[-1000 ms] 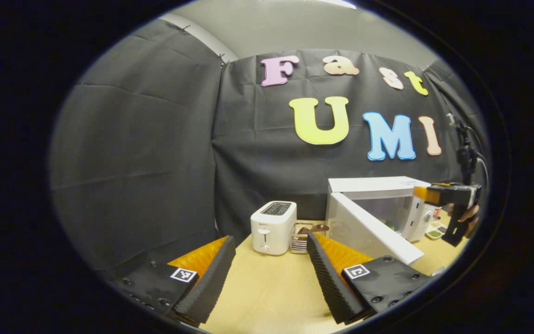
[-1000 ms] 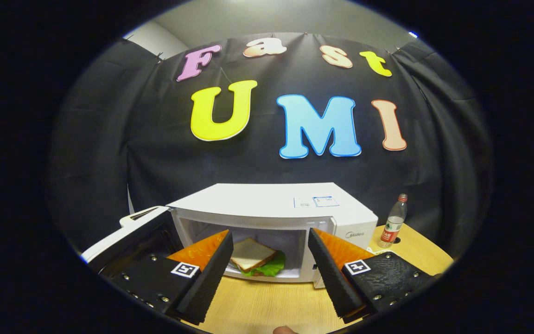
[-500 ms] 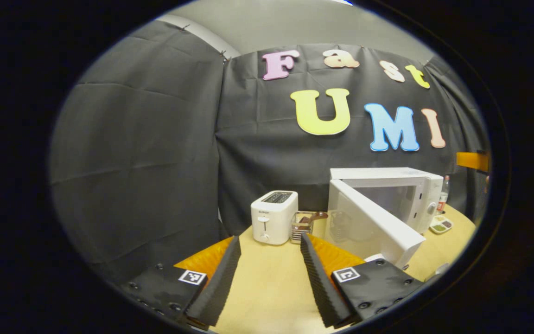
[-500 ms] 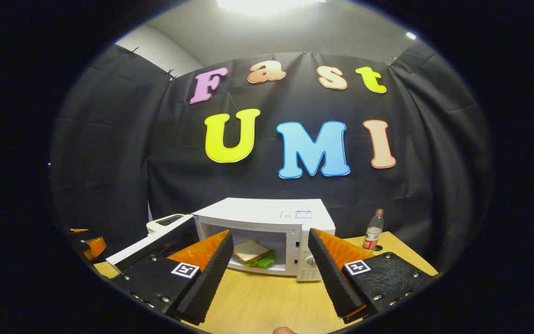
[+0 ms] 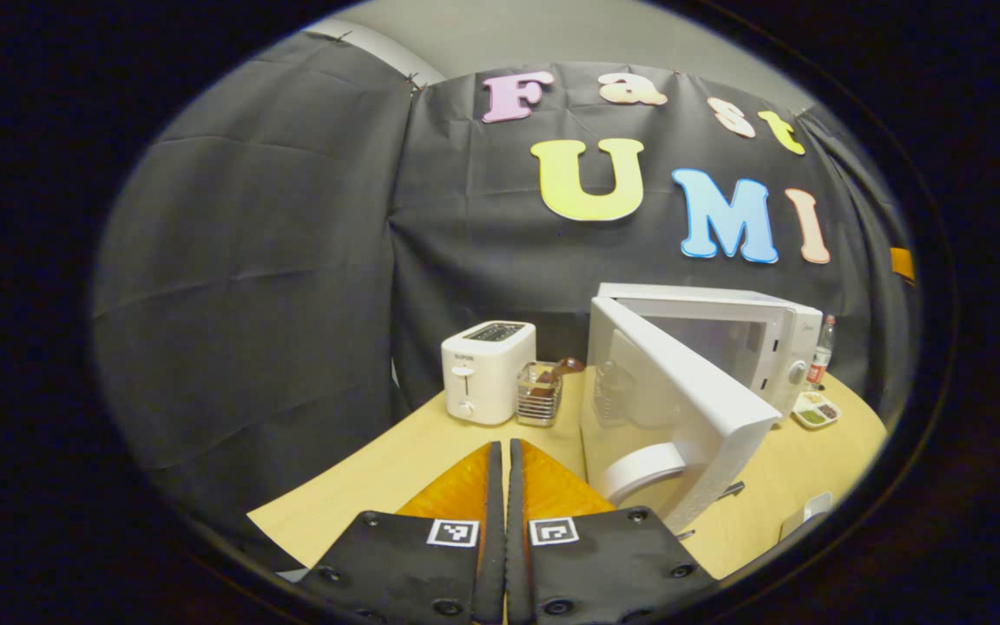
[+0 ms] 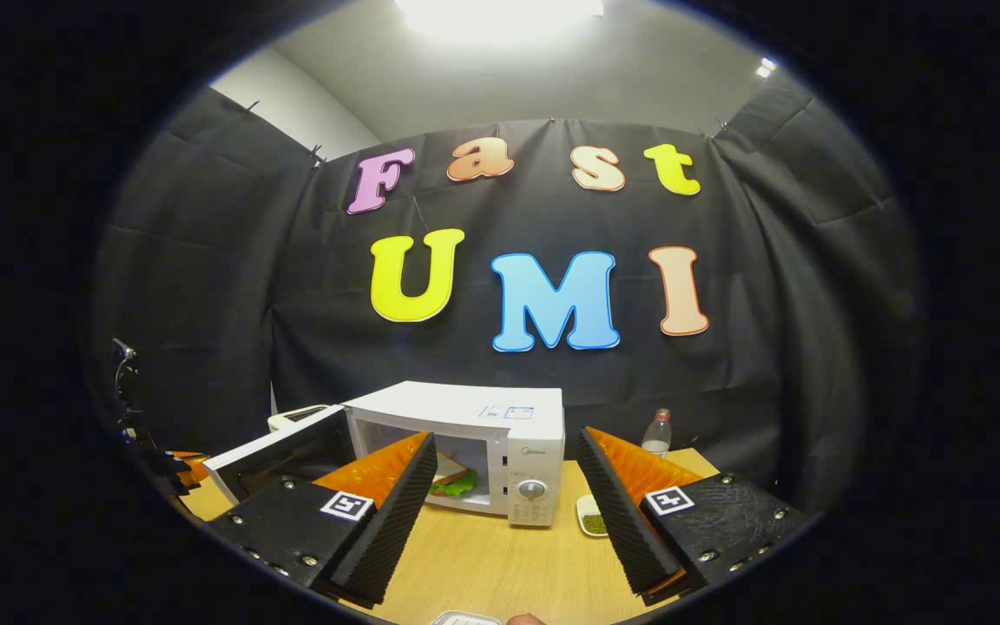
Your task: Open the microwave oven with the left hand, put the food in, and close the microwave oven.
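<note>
The white microwave (image 5: 708, 334) stands on the wooden table with its door (image 5: 669, 408) swung wide open toward me. My left gripper (image 5: 502, 450) is shut with nothing between its fingers, low over the table just left of the door's outer face. In the right gripper view the microwave (image 6: 500, 417) sits ahead with the door (image 6: 279, 451) open to the left. A sandwich (image 6: 450, 477) with green lettuce lies inside the cavity. My right gripper (image 6: 504, 499) is open and empty, held back from the oven's front.
A white toaster (image 5: 487, 369) and a small wire basket (image 5: 541, 392) stand left of the microwave. A water bottle (image 6: 656, 431) and a small dish (image 6: 591, 523) sit to its right. A white tray edge (image 6: 465, 618) shows at the table's near side.
My left gripper's fingers have come together and it has moved nearer the door's outer side. My right gripper has drawn back from the microwave, leaving the sandwich inside.
</note>
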A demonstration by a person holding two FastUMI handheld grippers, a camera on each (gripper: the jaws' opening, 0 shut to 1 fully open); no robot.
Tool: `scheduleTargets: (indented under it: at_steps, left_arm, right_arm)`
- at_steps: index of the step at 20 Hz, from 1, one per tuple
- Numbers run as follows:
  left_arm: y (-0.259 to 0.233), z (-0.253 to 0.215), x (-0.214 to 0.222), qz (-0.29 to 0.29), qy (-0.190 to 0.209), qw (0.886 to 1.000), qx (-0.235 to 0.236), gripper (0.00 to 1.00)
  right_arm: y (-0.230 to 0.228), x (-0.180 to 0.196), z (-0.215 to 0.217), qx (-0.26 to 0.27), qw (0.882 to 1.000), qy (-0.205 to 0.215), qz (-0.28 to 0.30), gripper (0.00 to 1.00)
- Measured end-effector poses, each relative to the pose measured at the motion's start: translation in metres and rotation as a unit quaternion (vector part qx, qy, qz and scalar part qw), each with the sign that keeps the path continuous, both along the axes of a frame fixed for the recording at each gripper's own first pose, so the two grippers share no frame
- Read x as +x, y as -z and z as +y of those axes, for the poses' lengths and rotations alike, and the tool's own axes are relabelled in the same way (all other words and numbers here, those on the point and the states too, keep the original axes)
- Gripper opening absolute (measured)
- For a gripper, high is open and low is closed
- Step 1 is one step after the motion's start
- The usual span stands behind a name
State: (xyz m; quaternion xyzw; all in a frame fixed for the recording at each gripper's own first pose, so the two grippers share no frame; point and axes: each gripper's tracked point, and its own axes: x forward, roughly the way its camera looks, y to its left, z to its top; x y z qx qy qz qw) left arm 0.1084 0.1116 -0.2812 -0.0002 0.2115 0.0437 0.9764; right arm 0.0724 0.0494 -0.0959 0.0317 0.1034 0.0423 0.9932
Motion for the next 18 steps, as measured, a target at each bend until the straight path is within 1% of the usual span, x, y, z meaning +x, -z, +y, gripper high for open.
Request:
scheduleTargets:
  at_steps: [1,2,3,7,8,9,10,13,16,17,18]
  left_arm:
    - [0.001,-0.007,-0.001,0.002,0.005,1.0,0.0,0.07]
    - [0.002,-0.014,-0.004,0.005,0.01,1.0,0.002,0.1]
    - [-0.003,-0.016,-0.01,0.005,0.009,1.0,0.009,0.1]
    - [0.002,-0.044,-0.013,0.015,0.028,0.999,0.003,0.1]
    - [0.0,-0.052,-0.015,0.016,0.034,0.999,0.005,0.07]
    - [-0.001,-0.061,-0.016,0.018,0.041,0.999,0.007,0.07]
    - [-0.001,-0.07,-0.015,0.017,0.05,0.999,0.008,0.1]
    - [-0.001,-0.098,-0.009,0.019,0.073,0.997,0.009,0.1]
    - [-0.001,-0.127,-0.001,0.022,0.098,0.995,-0.003,0.1]
    - [-0.001,-0.137,0.002,0.02,0.108,0.994,-0.005,0.07]
    - [-0.001,-0.146,0.008,0.019,0.12,0.993,-0.007,0.07]
  right_arm:
    - [0.0,-0.004,-0.006,-0.003,1.0,0.0,0.0,0.98]
    - [-0.001,-0.008,-0.012,-0.006,1.0,0.0,0.0,0.98]
    - [-0.002,-0.012,-0.019,-0.009,1.0,0.001,0.0,0.98]
    - [-0.001,-0.029,-0.041,-0.012,1.0,0.005,0.0,0.98]
    - [-0.001,-0.033,-0.047,-0.011,1.0,0.007,0.0,0.98]
    - [0.0,-0.036,-0.052,-0.011,1.0,0.009,0.001,0.98]
    - [0.001,-0.042,-0.056,-0.011,1.0,0.01,0.001,0.98]
    - [0.004,-0.05,-0.065,-0.014,1.0,0.008,0.007,0.98]
    - [0.006,-0.055,-0.073,-0.023,1.0,0.011,0.011,0.98]
    - [0.006,-0.054,-0.075,-0.025,1.0,0.014,0.011,0.98]
    - [0.007,-0.052,-0.076,-0.027,0.999,0.018,0.01,0.98]
